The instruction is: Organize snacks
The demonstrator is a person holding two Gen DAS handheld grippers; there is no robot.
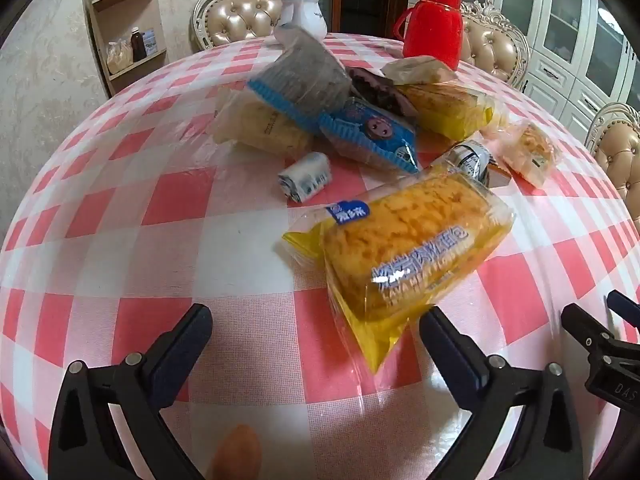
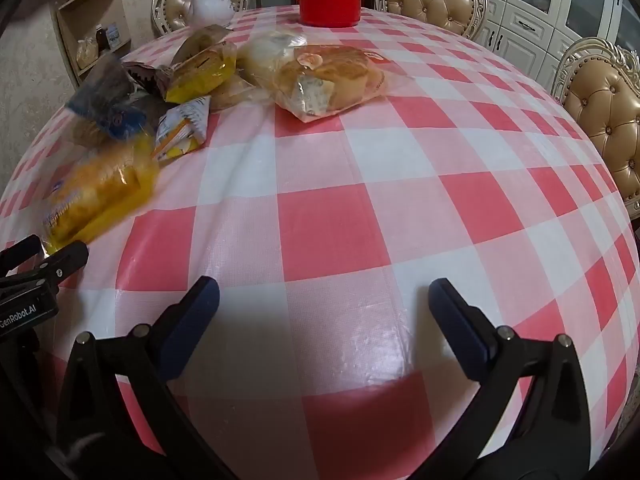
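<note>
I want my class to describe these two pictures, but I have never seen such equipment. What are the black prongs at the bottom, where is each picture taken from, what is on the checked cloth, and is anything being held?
There is no robot: a person holds one hand-held gripper in each hand, each carrying a wide-angle camera looking forward along its jaws. One picture comes from the left gripper, the other from the right gripper. Both stand open and hold nothing. On the checked tablecloth lies a pile of wrapped snacks. Nearest the left gripper is a bread roll in a yellow wrapper, its wrapper tail reaching between the jaws, ungripped. A bag of buns lies apart from the pile. Behind stand a red flask and a white teapot.
</note>
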